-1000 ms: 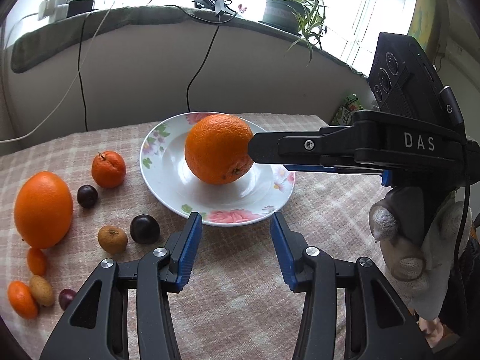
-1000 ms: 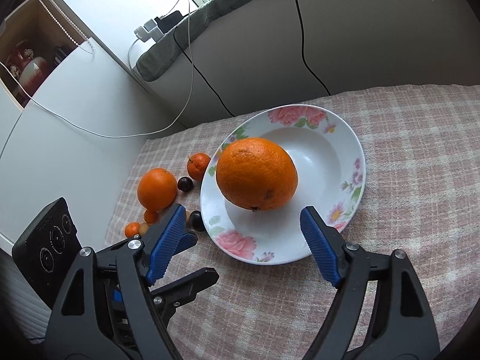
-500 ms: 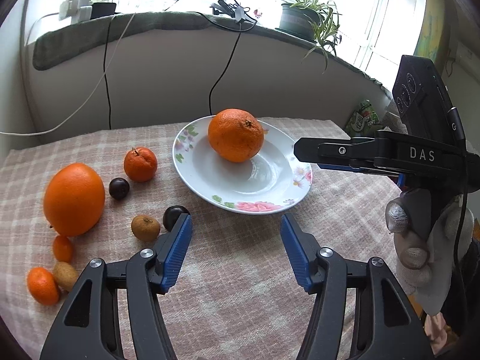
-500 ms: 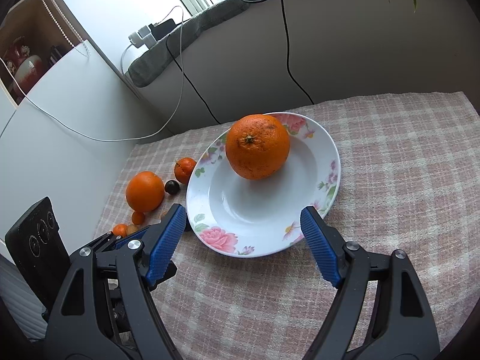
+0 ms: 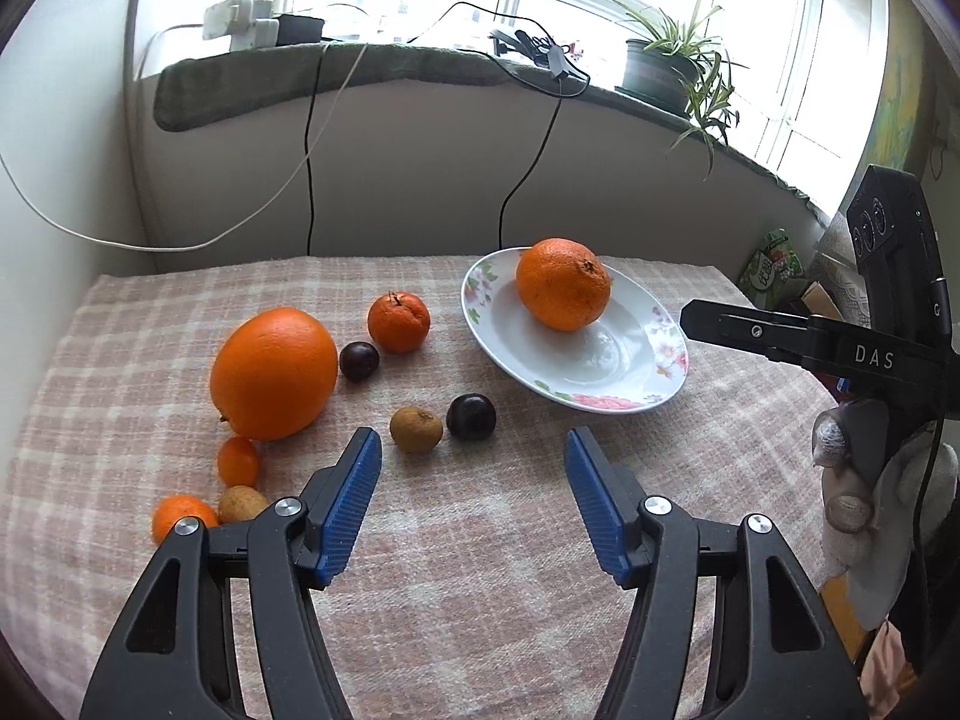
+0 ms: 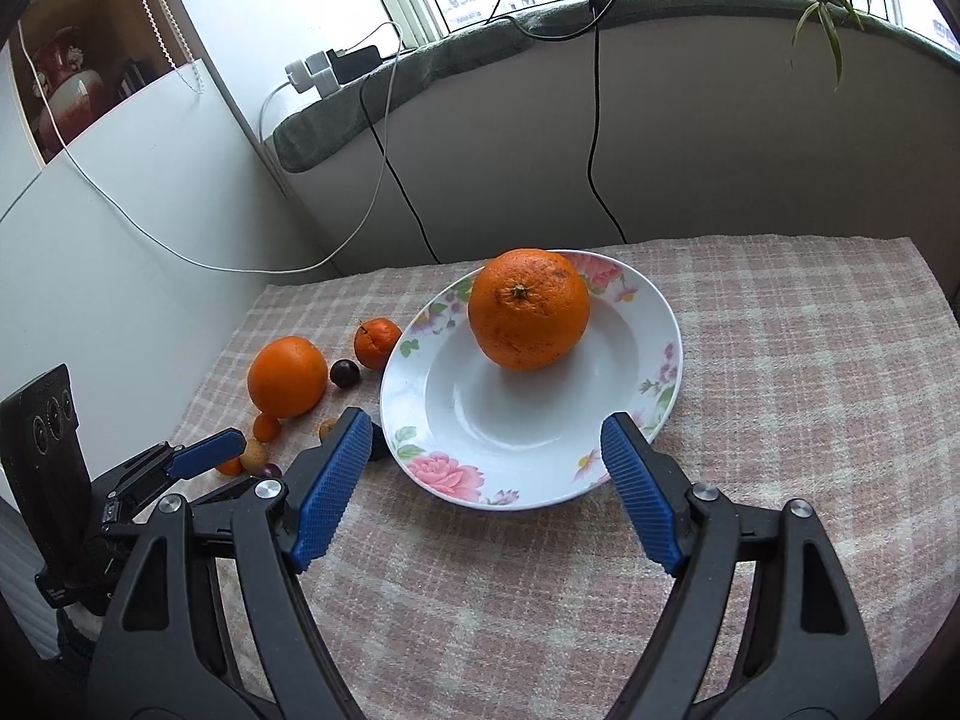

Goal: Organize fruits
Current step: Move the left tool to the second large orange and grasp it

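Change since earlier: the left gripper [image 5: 474,501] had drawn back from the plate [image 5: 624,393], its jaws had just been opening, and nothing lay between them; the orange on the plate [image 5: 563,284] had rolled toward the far rim.
Loose fruit, left of plate: a small orange fruit [image 5: 180,516], a tan fruit [image 5: 241,503], a kumquat [image 5: 238,461], the large orange [image 5: 273,373], a dark plum [image 5: 359,360], a mandarin [image 5: 398,322], a brown fruit [image 5: 416,429] and a second plum [image 5: 471,416], all on the checked cloth [image 5: 480,540].
Left gripper: pointed down at the cloth, blue pads apart, empty.
Right gripper [image 6: 483,477]: jaws spread wide and empty, tilted down over the plate's near rim.
Gloved hand [image 5: 864,504]: gripped the right gripper's handle, apparently from below.
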